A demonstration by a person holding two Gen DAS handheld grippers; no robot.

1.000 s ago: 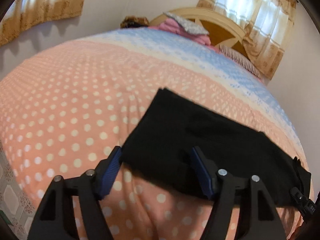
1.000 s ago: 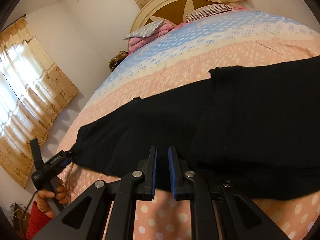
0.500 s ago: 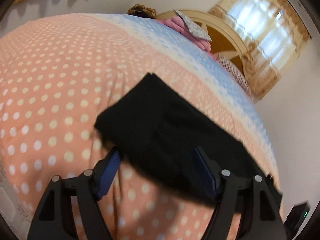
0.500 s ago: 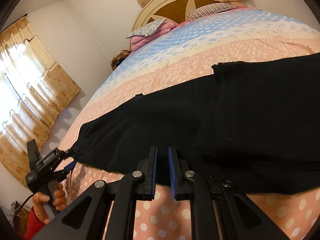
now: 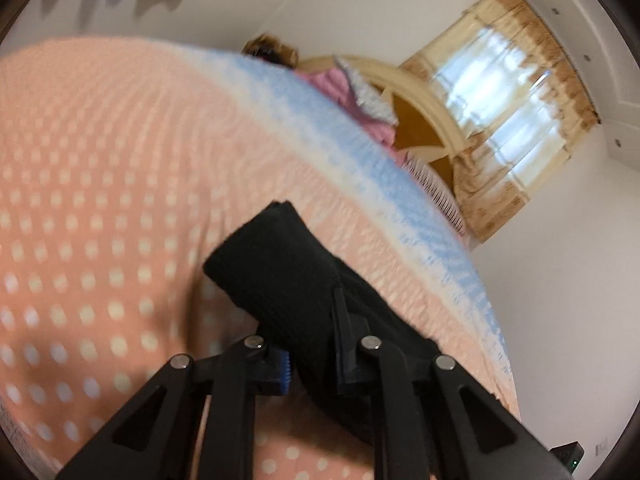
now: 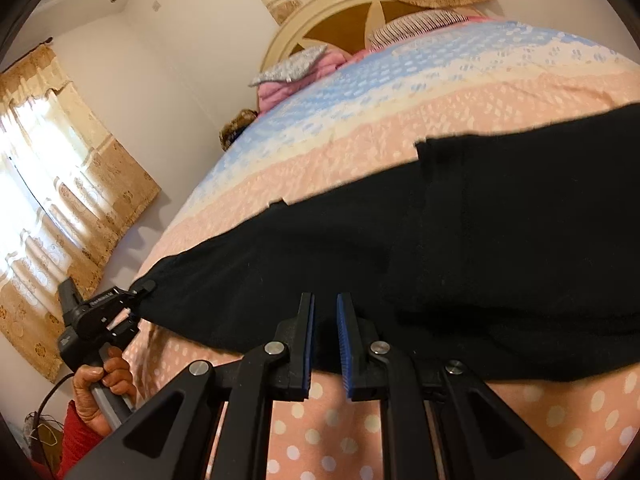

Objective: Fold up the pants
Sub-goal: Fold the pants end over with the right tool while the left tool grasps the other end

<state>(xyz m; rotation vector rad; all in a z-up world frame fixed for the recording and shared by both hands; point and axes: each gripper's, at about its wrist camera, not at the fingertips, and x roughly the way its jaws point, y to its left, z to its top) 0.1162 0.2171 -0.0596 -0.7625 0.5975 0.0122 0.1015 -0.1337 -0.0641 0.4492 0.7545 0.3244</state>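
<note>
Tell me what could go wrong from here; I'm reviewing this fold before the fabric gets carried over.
1. The left gripper pinches only the end of the black pants, so the fabric may slip out during a lift.
2. The right gripper has its jaws nearly together at the near edge; whether cloth is caught is unclear, so that side may stay behind.
3. The bedspread could be dragged along with the pants.

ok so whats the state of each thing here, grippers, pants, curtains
left gripper: shut on the pants' end, lifting it off the bed
right gripper: nearly closed at the pants' near edge; grip unclear
pants: black, partly folded, spread across the bedspread
curtains: drawn, daylight coming through
</note>
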